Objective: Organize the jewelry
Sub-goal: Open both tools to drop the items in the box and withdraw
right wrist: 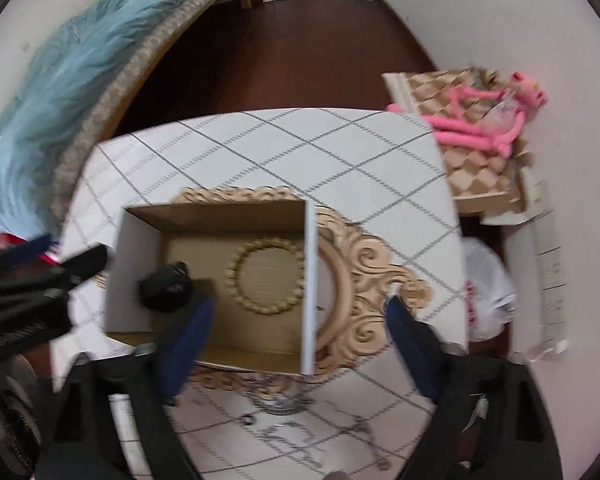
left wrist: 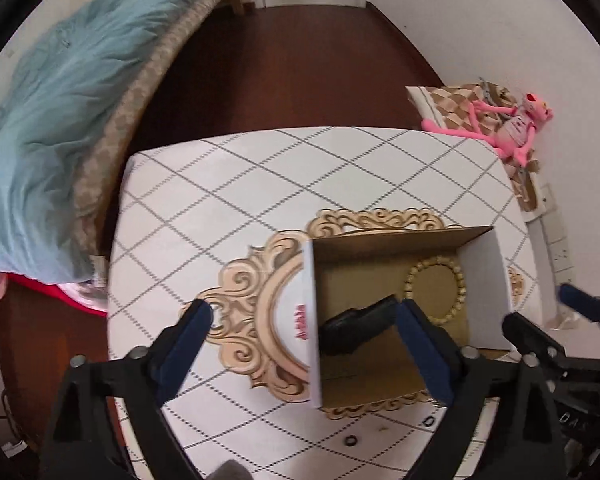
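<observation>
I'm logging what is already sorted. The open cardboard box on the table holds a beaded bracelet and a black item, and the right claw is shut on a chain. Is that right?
Not quite. The right claw is open and holds nothing, as the right wrist view shows; the chains lie on the table. The rest stands: the cardboard box holds the beaded bracelet and the black item.
</observation>
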{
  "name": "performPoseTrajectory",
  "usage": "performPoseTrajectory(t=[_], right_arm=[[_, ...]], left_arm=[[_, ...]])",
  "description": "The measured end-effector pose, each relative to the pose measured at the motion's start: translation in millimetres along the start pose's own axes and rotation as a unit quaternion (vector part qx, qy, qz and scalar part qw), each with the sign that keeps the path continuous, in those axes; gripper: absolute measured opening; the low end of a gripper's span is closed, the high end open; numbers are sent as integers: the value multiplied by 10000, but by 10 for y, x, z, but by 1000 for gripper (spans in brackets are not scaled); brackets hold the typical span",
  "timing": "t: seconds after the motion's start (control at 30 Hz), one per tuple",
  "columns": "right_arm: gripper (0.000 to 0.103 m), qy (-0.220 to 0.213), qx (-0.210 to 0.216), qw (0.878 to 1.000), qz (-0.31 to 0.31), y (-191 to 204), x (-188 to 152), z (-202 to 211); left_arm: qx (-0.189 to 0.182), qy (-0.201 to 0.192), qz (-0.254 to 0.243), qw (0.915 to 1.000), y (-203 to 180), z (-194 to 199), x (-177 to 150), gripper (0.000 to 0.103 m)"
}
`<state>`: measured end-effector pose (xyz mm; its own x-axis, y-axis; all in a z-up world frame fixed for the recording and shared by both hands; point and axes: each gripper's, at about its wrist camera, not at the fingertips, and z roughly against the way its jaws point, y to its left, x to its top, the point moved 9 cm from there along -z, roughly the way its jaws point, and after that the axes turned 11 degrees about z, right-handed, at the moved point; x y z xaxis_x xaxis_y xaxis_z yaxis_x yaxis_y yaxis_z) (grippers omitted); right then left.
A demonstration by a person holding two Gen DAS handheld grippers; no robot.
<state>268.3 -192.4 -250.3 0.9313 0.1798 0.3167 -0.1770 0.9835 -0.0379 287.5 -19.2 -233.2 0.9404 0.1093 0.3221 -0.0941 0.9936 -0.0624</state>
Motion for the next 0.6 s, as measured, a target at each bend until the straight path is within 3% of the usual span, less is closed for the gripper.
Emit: performPoseTrajectory(t=[0.07,0.3,0.6], right_arm=[[96,-1,-218,9997,90,-5,-68,-30],[99,-10,-246,9997,-34,26,-282,-84],[100,-379,-305,9988,-93,97,-402,304]], left_arm=[[95,-190,4,9998,50,38,-47,102],[194,-470,219,9985,177,117,-245,102],[300,-830,238,9958,223,512,-385,102]])
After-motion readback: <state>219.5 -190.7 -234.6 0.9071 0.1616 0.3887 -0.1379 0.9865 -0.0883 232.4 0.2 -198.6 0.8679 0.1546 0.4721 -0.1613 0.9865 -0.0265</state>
